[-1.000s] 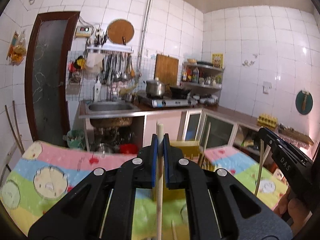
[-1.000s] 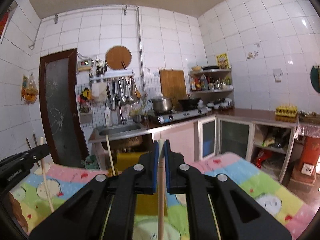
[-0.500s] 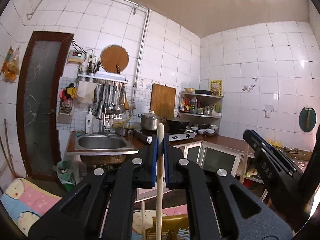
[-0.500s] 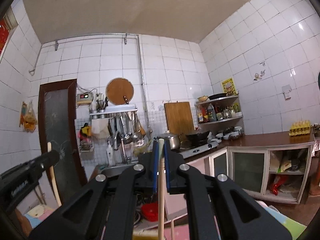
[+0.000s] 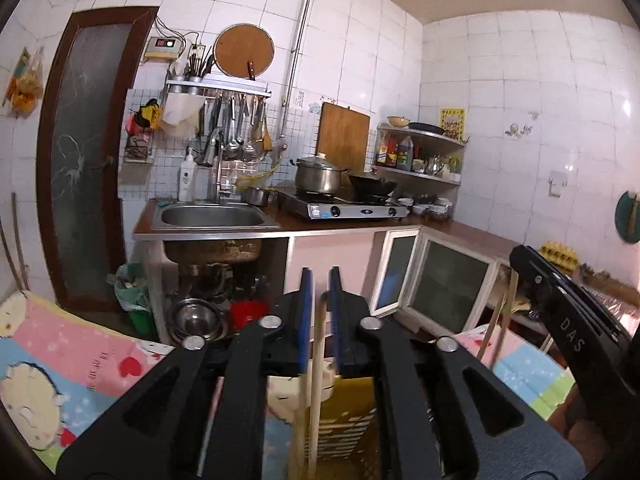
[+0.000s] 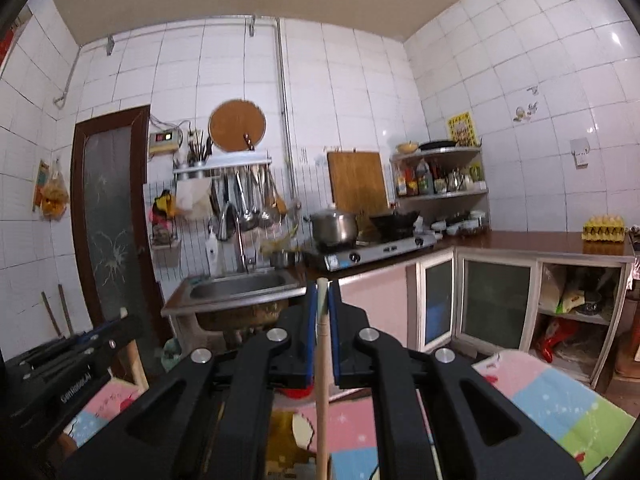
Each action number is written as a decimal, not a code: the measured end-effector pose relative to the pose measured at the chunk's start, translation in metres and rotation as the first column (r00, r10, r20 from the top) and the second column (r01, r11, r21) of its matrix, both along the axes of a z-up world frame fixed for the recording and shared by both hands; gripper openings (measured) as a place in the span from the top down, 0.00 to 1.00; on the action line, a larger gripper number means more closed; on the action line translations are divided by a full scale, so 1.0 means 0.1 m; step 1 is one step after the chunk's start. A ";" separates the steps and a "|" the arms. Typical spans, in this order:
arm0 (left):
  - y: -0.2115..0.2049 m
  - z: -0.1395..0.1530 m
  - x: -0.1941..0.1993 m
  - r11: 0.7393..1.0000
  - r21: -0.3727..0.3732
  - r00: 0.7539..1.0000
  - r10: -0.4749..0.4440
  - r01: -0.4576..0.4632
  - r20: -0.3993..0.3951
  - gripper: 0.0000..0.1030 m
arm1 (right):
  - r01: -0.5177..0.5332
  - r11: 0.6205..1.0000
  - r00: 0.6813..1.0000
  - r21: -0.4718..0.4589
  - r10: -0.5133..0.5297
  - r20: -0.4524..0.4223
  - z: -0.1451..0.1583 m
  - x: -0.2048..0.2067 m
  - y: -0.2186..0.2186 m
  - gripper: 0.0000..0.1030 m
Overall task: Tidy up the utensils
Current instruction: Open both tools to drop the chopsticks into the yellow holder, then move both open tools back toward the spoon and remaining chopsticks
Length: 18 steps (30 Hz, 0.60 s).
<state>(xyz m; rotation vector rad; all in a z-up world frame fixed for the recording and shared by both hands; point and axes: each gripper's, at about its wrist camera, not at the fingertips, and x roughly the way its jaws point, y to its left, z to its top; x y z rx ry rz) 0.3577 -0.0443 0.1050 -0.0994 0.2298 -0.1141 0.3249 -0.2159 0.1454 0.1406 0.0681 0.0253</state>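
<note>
My left gripper (image 5: 320, 300) has its jaws slightly apart around a pale wooden chopstick (image 5: 316, 380) that hangs down between them over a yellow slatted utensil box (image 5: 344, 416). My right gripper (image 6: 322, 304) is shut on a second wooden chopstick (image 6: 322, 380), held upright; the top of the yellow box (image 6: 286, 428) shows below it. The right gripper also shows in the left wrist view (image 5: 568, 328) with its chopstick (image 5: 496, 332). The left gripper also shows in the right wrist view (image 6: 68, 372).
A table with a colourful cartoon cloth (image 5: 60, 368) lies below both grippers. Beyond it stand a steel sink (image 5: 212, 216), a gas stove with a pot (image 5: 320, 176), floor cabinets (image 5: 448, 284) and a rack of hanging ladles (image 5: 236, 128).
Both grippers tilted up toward the wall and have come back down. The left chopstick has slipped lower between the left jaws, which now stand slightly wider. The right chopstick stays clamped.
</note>
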 end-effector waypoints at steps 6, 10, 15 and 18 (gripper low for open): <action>0.17 0.25 -0.34 0.998 0.038 0.998 0.048 -0.050 0.031 0.24 | 0.047 0.999 0.997 -0.008 -0.047 -0.063 0.14 -0.28 -0.09 0.43; 0.34 0.39 -0.64 0.995 0.068 0.997 0.074 -0.074 0.008 0.11 | 0.072 0.997 0.987 -0.019 -0.074 -0.142 0.20 -0.58 -0.16 0.43; 0.51 0.34 -0.97 0.993 0.074 0.994 0.091 -0.087 -0.056 0.05 | 0.068 0.998 0.965 -0.018 -0.070 -0.254 0.04 -0.98 -0.21 0.43; 0.56 0.18 -1.17 0.993 0.082 0.989 0.089 -0.079 -0.122 0.05 | 0.057 0.998 0.946 -0.025 -0.062 -0.319 -0.16 -1.17 -0.19 0.43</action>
